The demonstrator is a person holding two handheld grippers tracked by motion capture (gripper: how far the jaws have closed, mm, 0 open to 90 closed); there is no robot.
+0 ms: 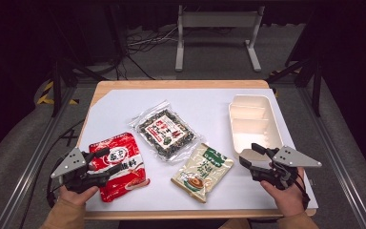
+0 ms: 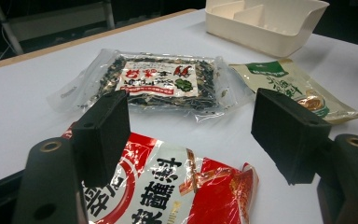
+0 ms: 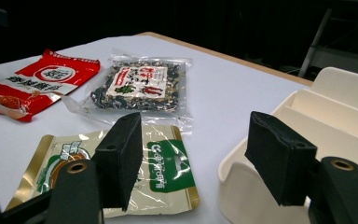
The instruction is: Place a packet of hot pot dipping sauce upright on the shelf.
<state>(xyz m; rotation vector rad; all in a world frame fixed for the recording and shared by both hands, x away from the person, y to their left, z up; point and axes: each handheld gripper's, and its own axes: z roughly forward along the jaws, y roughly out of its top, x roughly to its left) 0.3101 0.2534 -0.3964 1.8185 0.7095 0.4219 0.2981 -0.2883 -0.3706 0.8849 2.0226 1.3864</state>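
Both tongs are spread, the left tongs (image 1: pixel 106 161) over the red packet (image 1: pixel 120 165); its slick film could slip out if pinched shallowly.

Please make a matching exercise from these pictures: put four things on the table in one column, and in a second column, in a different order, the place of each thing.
Things:
1. red packet
2. clear bag
3. green and gold packet
4. cream tray

Places:
A. right side of the table, by the right gripper
B. middle of the table, farthest from the person of the three packets
C. left side, under the open left gripper
D. between the red packet and the tray, near the front edge

Pairs: 1-C, 2-B, 3-D, 4-A
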